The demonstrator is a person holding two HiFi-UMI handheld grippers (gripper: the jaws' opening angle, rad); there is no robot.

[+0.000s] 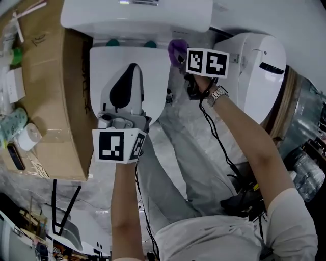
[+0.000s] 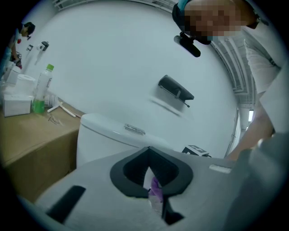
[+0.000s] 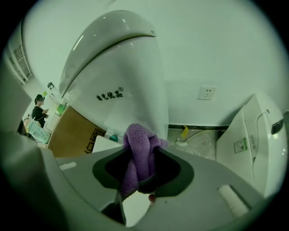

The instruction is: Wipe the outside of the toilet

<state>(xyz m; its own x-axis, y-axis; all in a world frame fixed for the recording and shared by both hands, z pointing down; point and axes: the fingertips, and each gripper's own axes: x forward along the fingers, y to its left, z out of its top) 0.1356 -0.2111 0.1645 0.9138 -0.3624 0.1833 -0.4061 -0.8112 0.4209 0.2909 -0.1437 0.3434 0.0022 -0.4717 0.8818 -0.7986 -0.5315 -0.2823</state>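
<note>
The white toilet (image 1: 127, 61) stands at the top of the head view, its tank (image 1: 137, 15) behind the closed lid. My right gripper (image 1: 181, 60) is shut on a purple cloth (image 1: 177, 49), which is at the right side of the toilet near the tank. In the right gripper view the bunched cloth (image 3: 137, 153) sticks up between the jaws, close to the white toilet body (image 3: 122, 76). My left gripper (image 1: 133, 70) hovers over the lid and points at the tank (image 2: 113, 135). Its jaws are together and hold nothing.
A cardboard box (image 1: 51, 102) with bottles and tissue on top stands against the toilet's left side. A white appliance (image 1: 260, 71) stands to the right. A toilet brush (image 3: 183, 137) lies on the floor by the wall. My legs and cables fill the space below the toilet.
</note>
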